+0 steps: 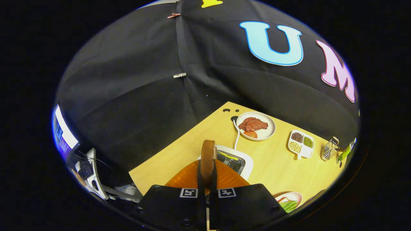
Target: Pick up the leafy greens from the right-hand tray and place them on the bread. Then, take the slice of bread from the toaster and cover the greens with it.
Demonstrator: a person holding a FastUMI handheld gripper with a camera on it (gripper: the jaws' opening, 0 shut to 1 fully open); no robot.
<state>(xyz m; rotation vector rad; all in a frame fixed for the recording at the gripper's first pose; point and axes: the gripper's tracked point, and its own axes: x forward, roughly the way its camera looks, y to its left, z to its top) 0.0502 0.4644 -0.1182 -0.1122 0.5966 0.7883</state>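
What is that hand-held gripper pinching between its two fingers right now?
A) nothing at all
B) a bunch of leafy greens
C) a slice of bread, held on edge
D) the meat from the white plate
C: the hand-held gripper has both fingers closed on a slice of bread standing on edge above the toaster, while the meat stays on its plate.

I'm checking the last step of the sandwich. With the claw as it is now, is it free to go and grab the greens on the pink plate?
Probably not. The claw is shut on the bread slice, held edge-up above the toaster. The greens lie off to the side, but the fingers are occupied.
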